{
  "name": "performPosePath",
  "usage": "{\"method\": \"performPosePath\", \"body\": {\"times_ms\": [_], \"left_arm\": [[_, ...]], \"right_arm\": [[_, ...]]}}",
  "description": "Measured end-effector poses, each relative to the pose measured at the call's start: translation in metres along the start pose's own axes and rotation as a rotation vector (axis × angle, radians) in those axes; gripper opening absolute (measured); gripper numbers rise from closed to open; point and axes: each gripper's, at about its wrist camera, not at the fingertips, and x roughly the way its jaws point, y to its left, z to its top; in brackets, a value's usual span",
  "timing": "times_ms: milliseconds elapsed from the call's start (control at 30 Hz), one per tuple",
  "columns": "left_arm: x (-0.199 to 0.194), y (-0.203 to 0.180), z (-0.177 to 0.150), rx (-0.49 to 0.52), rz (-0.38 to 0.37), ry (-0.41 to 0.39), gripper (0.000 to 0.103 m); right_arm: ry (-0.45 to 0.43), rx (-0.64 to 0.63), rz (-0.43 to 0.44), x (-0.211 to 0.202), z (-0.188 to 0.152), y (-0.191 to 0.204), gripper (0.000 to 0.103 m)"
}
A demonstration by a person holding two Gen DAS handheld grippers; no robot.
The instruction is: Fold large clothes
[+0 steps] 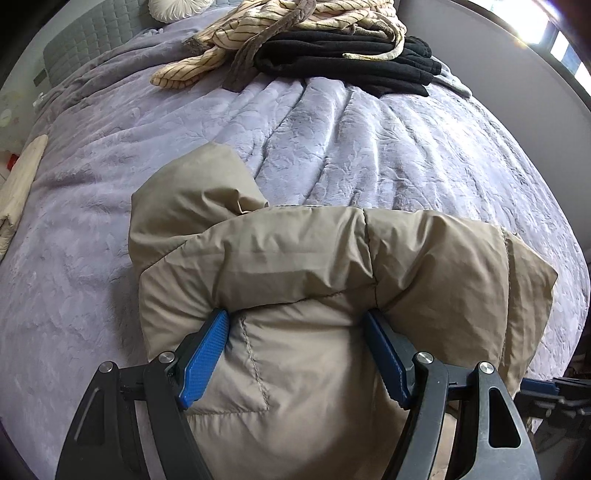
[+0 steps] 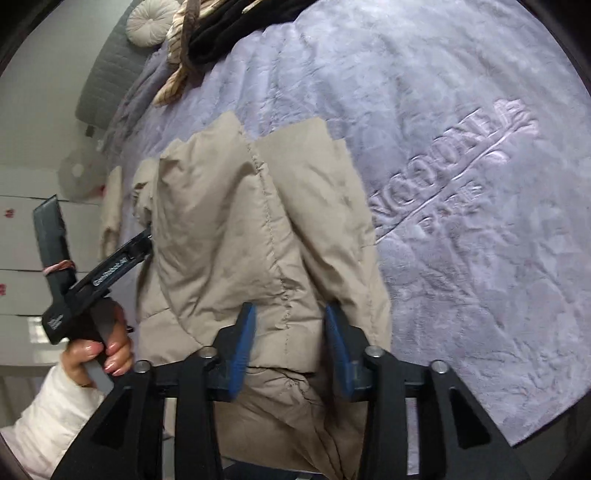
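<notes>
The left gripper (image 1: 295,354) stands nearest in its own view, pointing steeply down onto the beige puffer jacket (image 1: 295,266); its jaws stand wide, one blue pad (image 1: 203,358) on each side of a thick padded fold, and whether they squeeze it or merely straddle it cannot be told; the jacket lies bunched on the near part of the bed (image 1: 351,155), its rolled edge running left to right just beyond the pads; in the right wrist view the right gripper (image 2: 290,345) hangs over the same jacket (image 2: 240,221) near a stitched seam, jaws parted with padded fabric between them, the blue pads (image 2: 243,343) looking released rather than clenched, though slight contact cannot be ruled out; to the left there, a hand (image 2: 107,350) in a white sleeve (image 2: 48,410) holds the other gripper's handle; beyond the jacket spreads the lilac plush bedspread (image 2: 461,184) with embossed lettering; at the far end of the bed lie a striped cream garment (image 1: 258,33) and folded black clothes (image 1: 351,59), with a round cushion (image 2: 149,22) by the grey headboard (image 1: 96,40).
</notes>
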Motion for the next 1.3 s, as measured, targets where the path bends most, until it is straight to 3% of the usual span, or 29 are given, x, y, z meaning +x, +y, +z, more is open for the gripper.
{"method": "performPosePath", "body": {"times_ms": [67,100,133,200,367,500,700,933,967,1000,1033,1200,1300], "left_arm": [[0.000,0.000,0.000,-0.005,0.003,0.002,0.075],[-0.001,0.000,0.000,-0.010,0.005,0.003,0.075],[-0.002,0.001,0.000,-0.016,0.010,0.003,0.075],[-0.002,0.000,0.000,-0.024,0.013,0.001,0.075],[0.002,-0.026,-0.002,0.038,0.063,-0.020,0.075],[0.013,-0.038,0.000,0.067,0.103,-0.014,0.075],[-0.002,-0.014,0.000,0.038,0.024,0.025,0.075],[-0.036,0.034,-0.023,-0.089,-0.120,0.080,0.075],[-0.039,0.042,-0.029,-0.117,-0.134,0.096,0.078],[-0.041,0.048,-0.035,-0.142,-0.144,0.107,0.091],[-0.044,0.054,-0.040,-0.168,-0.149,0.108,0.101],[-0.043,0.081,-0.068,-0.266,-0.170,0.121,0.102],[-0.032,0.093,-0.083,-0.326,-0.238,0.159,0.102]], "right_arm": [[0.030,-0.019,0.036,0.008,0.004,0.004,0.050],[0.034,-0.036,0.053,0.008,0.006,0.008,0.042],[0.032,-0.053,0.052,0.007,0.009,0.011,0.020],[0.022,-0.089,0.010,0.003,0.012,0.012,0.012],[0.035,-0.083,-0.068,0.017,0.014,-0.012,0.010],[0.041,-0.036,-0.039,0.035,0.020,-0.034,0.010],[0.049,-0.043,-0.017,0.033,0.020,-0.034,0.010],[0.053,-0.032,-0.038,0.027,0.018,-0.019,0.016],[0.055,-0.033,-0.043,0.029,0.020,-0.014,0.018],[0.058,-0.036,-0.050,0.026,0.020,-0.012,0.020],[0.061,-0.040,-0.053,0.026,0.022,-0.009,0.024],[0.063,-0.070,-0.065,0.014,0.022,-0.002,0.043],[0.062,-0.100,-0.067,0.003,0.022,0.002,0.064]]}}
